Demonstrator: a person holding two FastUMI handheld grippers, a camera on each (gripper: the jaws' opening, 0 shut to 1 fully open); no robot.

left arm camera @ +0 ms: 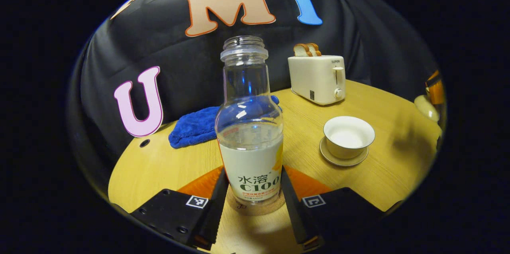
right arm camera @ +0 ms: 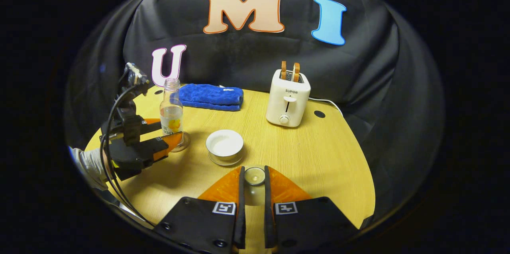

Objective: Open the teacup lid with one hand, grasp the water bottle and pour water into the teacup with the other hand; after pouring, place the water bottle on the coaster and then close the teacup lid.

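Left gripper (left arm camera: 252,200): fingers spread either side of the water bottle (left arm camera: 250,126), apparently not pressing
Water bottle: upright on the coaster (left arm camera: 255,209), uncapped
Right gripper (right arm camera: 254,190): pinching the teacup lid (right arm camera: 254,175)
Teacup (right arm camera: 224,144): open, on its saucer (left arm camera: 343,159), mid-table

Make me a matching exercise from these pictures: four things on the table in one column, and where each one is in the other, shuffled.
Things:
1. water bottle
2. teacup lid
3. teacup
4. bread slices

Places:
A. in the toaster slots
B. on a saucer, uncovered
C. on the coaster, between the left claw fingers
D. between the right claw fingers

Pairs: 1-C, 2-D, 3-B, 4-A
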